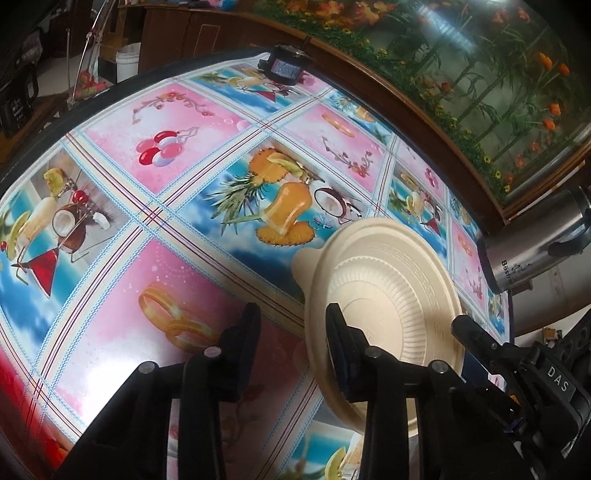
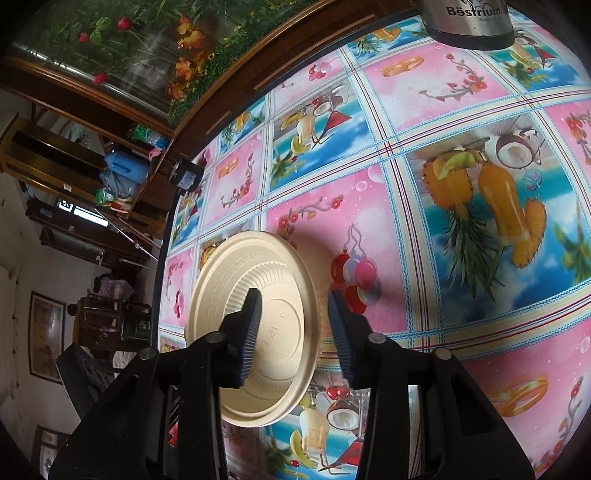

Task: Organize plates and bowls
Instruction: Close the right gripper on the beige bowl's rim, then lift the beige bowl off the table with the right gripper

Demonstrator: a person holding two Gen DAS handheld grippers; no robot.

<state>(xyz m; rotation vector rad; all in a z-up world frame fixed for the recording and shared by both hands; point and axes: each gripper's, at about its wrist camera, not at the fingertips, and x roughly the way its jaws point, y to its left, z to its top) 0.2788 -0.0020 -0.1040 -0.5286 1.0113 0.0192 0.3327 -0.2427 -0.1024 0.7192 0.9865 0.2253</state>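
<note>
A cream plastic plate (image 1: 391, 284) lies on the table with another cream piece peeking out from under its far-left rim (image 1: 304, 264). My left gripper (image 1: 291, 325) is open; its right finger is over the plate's near-left rim and its left finger is over the cloth. In the right wrist view the same plate (image 2: 280, 295) sits between my open right gripper's (image 2: 295, 317) fingers; the left finger (image 2: 251, 325) is over the plate's middle and the right finger is just outside its rim. The right gripper's body (image 1: 517, 365) shows at the plate's right edge.
The table carries a colourful printed cloth (image 1: 177, 206) with fruit and pink squares. A steel thermos (image 1: 535, 243) stands at the table's right side, also in the right wrist view (image 2: 469, 22). A small black box (image 1: 284, 66) sits at the far edge. A wooden-framed aquarium (image 1: 480, 74) runs behind.
</note>
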